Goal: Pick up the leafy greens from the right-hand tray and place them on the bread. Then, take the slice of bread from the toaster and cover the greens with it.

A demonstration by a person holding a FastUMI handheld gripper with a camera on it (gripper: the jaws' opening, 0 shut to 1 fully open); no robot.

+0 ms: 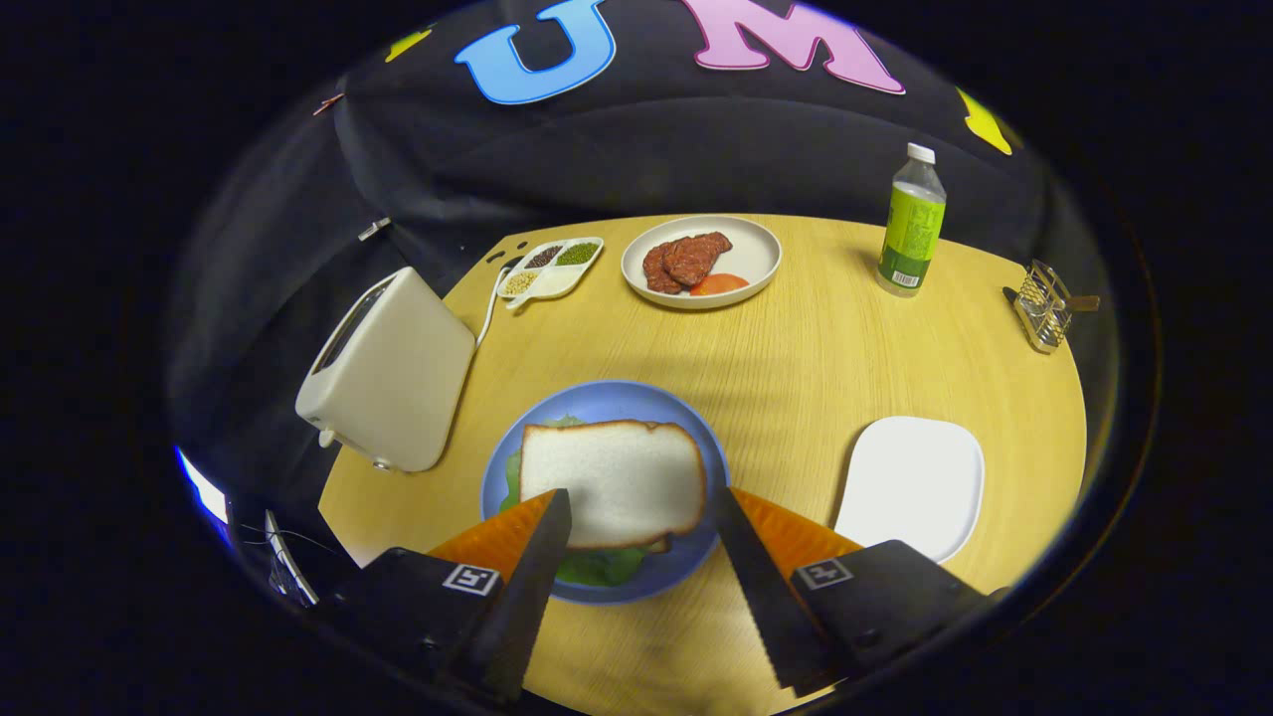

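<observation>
A slice of white bread (612, 480) lies flat on the blue plate (615, 399), covering the leafy greens (597, 567), whose edges poke out at the near and left sides. My gripper (641, 505) is open, its two fingers spread to either side of the slice and above the plate; nothing is held between them. The cream toaster (388, 368) stands left of the plate with its slot showing dark. The white tray (913, 484) on the right holds nothing.
Beyond the blue plate sits a round plate (756, 254) with meat slices (686, 261) and a tomato slice (718, 283). A divided dish of beans (552, 267) is at the back left, a green-labelled bottle (911, 224) at the back right, a wire rack (1044, 303) at the table's right edge.
</observation>
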